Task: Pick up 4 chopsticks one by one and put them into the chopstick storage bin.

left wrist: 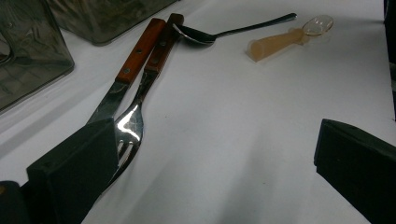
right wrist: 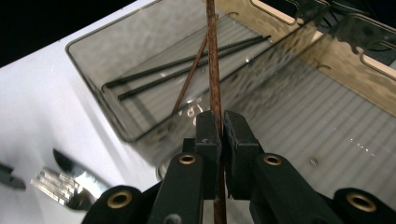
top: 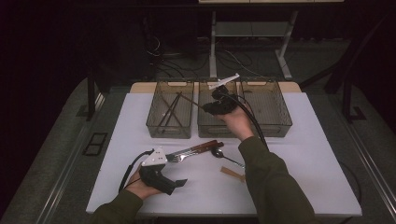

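My right gripper hangs over the near left corner of the middle bin and is shut on a thin brown chopstick. The stick points toward the left bin. In the right gripper view the pads pinch the chopstick above the left bin's floor, where three more chopsticks lie. My left gripper rests on the table near the front edge, open with nothing between its jaws. A wood-handled fork and knife lie just ahead of it.
A third clear bin stands at the back right. A metal spoon and a pale plastic spoon lie on the white table beside the right forearm. The fork and knife lie side by side mid-table.
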`<state>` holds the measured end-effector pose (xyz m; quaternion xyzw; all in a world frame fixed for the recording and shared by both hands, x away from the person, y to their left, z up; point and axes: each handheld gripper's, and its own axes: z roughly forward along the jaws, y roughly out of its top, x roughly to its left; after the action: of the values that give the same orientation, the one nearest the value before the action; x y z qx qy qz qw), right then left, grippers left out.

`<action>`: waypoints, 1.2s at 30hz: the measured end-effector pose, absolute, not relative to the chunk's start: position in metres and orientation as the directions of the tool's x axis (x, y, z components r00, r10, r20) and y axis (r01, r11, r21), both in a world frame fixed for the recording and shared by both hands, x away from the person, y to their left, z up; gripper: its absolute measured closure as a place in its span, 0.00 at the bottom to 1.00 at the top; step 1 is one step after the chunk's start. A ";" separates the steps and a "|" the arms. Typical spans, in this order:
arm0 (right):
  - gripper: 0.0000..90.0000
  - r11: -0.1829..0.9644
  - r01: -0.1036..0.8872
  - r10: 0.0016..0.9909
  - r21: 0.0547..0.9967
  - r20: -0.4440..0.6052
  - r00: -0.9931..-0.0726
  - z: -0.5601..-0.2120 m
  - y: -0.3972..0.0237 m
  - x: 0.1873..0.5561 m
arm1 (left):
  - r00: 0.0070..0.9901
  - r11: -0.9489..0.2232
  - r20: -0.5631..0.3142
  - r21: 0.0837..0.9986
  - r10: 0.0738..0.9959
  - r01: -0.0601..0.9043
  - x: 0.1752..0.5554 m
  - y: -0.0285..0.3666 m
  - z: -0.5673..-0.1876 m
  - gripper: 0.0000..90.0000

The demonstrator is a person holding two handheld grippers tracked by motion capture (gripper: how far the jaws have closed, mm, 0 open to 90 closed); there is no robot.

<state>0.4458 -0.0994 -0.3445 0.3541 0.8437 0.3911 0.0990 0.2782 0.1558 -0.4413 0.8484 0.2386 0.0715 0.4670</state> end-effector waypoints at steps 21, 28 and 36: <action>0.95 0.458 0.557 0.723 0.693 0.074 -0.687 -0.353 -0.021 0.493 | 0.879 -0.444 -0.099 0.834 0.466 0.329 0.276 0.153 -0.441 0.00; 0.94 0.448 0.585 0.748 0.676 0.075 -0.659 -0.359 -0.002 0.511 | 0.882 -0.442 -0.099 0.836 0.462 0.325 0.276 0.152 -0.440 0.00; 0.88 0.446 0.591 0.762 0.673 0.060 -0.644 -0.363 0.016 0.518 | 0.885 -0.438 -0.102 0.839 0.454 0.321 0.276 0.152 -0.440 0.00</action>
<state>0.5182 0.0158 -0.3634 0.4023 0.8408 0.3394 0.1266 0.2763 0.1521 -0.4400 0.8452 0.2293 0.0692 0.4777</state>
